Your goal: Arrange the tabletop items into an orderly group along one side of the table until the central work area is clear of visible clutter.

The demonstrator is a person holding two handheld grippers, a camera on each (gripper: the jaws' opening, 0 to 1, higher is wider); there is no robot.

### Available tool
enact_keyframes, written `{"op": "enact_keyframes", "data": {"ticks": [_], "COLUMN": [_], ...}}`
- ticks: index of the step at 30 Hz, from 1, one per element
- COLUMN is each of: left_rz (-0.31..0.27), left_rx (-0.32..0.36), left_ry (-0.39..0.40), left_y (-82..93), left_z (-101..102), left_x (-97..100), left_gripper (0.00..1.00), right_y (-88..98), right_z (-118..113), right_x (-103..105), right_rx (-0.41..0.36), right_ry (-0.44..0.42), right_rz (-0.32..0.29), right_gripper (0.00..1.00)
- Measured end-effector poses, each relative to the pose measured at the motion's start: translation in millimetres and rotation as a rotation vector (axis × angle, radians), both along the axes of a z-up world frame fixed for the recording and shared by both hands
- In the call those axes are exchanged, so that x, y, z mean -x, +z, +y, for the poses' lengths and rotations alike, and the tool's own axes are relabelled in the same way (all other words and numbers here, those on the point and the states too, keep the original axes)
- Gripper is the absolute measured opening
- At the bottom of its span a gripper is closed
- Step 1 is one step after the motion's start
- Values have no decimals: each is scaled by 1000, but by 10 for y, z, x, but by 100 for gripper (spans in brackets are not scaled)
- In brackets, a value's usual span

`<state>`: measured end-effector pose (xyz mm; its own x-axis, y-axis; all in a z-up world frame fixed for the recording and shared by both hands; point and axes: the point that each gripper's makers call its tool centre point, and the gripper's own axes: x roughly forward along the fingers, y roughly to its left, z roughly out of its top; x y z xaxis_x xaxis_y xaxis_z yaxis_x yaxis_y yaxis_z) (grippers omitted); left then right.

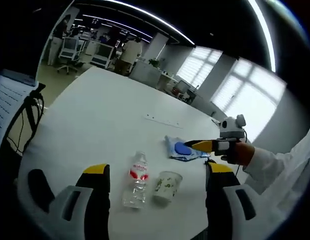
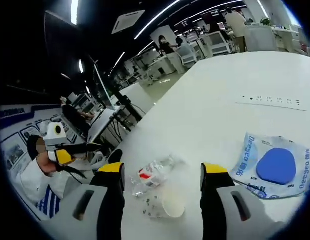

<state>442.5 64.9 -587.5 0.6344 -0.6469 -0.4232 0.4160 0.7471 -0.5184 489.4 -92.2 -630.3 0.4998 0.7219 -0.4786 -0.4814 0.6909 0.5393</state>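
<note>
Bottle [image 1: 137, 182], cup [image 1: 167, 186], packet [image 1: 184, 149] near table [image 1: 104, 120] edge; centre open

Left gripper view: print on water bottle [image 1: 136, 181] label too small to read; pattern on paper cup [image 1: 167, 186] unclear. Right gripper [image 1: 195, 145] jaw tips overlap the blue packet [image 1: 184, 149], so can't tell open or closed. Right gripper view: bottle [image 2: 153, 175] & cup [image 2: 165, 204] blurred, partly behind the jaws; packet [image 2: 275, 167] text only partly legible; left gripper [image 2: 97, 145] tips lost against dark bkgd.
</note>
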Motion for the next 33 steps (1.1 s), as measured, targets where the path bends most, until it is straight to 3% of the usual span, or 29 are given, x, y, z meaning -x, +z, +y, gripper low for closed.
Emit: {"op": "enact_keyframes", "data": {"ticks": [23, 30, 33], "left_rz": [34, 35, 35], "left_rx": [72, 101, 109], "left_ry": [42, 20, 7], "left_y": [-252, -292, -311], "left_z": [136, 113, 98], "left_x": [55, 26, 1], "left_gripper": [80, 82, 82], "right_y": [-534, -660, -679], "right_z": [392, 482, 536], "right_x": [-101, -144, -184], "right_rx": [-85, -128, -192], "right_ry": [20, 12, -19], "right_rz": [150, 199, 244], "right_gripper": [55, 51, 50]}}
